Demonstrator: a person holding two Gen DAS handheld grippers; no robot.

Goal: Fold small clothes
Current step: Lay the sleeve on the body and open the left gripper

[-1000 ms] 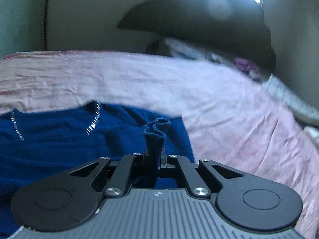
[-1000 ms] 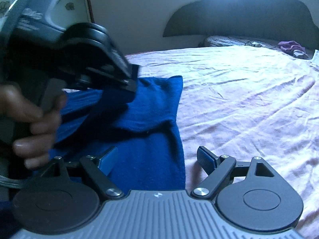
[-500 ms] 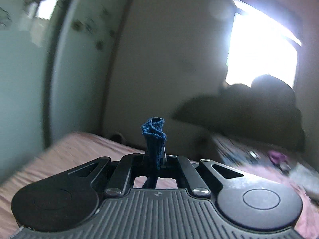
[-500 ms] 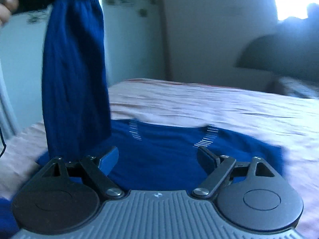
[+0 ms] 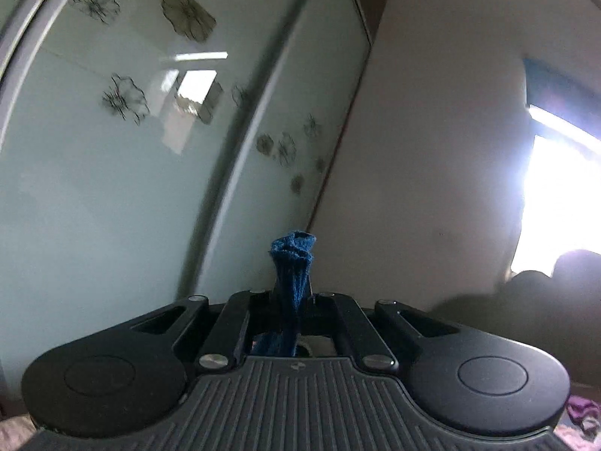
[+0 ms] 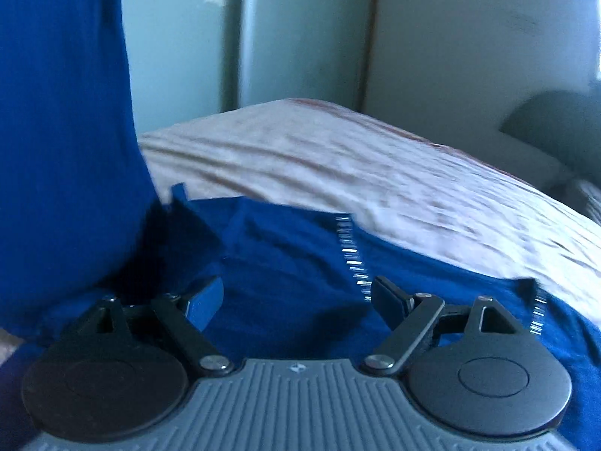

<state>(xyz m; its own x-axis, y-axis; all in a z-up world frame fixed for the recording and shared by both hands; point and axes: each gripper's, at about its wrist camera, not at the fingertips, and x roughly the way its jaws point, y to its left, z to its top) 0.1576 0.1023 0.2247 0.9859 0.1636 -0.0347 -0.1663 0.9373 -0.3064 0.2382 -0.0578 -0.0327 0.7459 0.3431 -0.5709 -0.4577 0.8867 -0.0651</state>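
Hanging from the left gripper (image 5: 291,295), whose jaws are clamped on a bunched edge, the blue garment (image 6: 67,131) drapes lengthwise down to the bed (image 6: 375,165), left of the right gripper (image 6: 296,300), whose jaws stand apart over the cloth.

Left gripper (image 5: 292,293) is pitched up further: 1 s ago it looked across the bed, now only at the wardrobe door (image 5: 131,150) and wall. The garment (image 6: 64,120) goes from lying on the bed (image 6: 375,173) to hanging as a tall column at left in the right view. Right gripper (image 6: 296,298) now sits over its spread part.
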